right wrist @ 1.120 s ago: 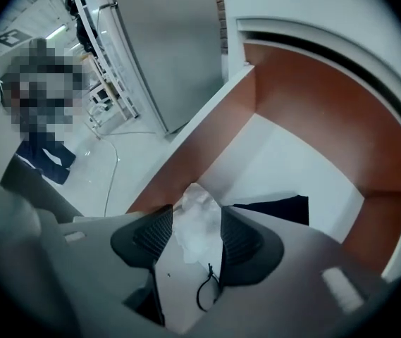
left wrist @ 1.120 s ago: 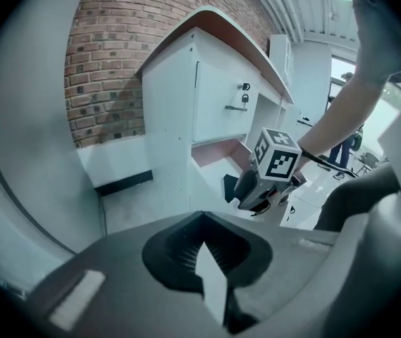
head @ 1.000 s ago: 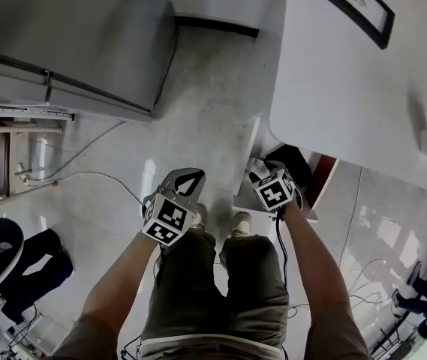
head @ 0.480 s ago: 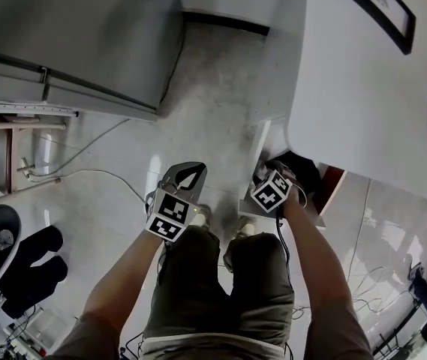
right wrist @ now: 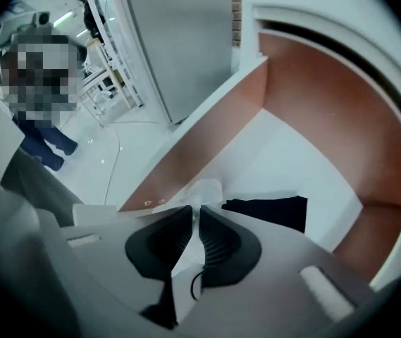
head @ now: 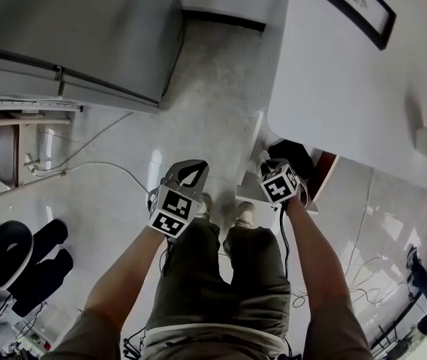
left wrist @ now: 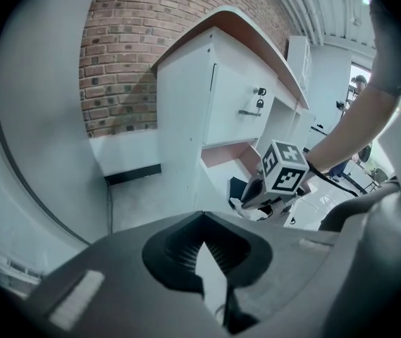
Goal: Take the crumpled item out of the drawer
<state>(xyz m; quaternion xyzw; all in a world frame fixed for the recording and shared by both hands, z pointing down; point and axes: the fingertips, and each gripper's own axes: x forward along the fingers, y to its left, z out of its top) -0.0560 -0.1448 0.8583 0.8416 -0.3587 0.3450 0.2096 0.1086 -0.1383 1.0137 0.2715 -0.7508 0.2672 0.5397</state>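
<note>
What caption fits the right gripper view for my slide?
Right gripper, jaws just closing, pinches the crumpled white item in the open drawer, beside a black object.

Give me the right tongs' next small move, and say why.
Probably lift straight up: the right tongs have just been closing and seem to pinch the white crumpled item, which lies low inside the drawer.

Drawer (right wrist: 306,97): matt reddish board sides, smooth white base. Crumpled item (right wrist: 204,191): white, paper-like (thin, creased). Floor (head: 108,201): glossy pale tile. Wall (left wrist: 126,55): rough brick.
</note>
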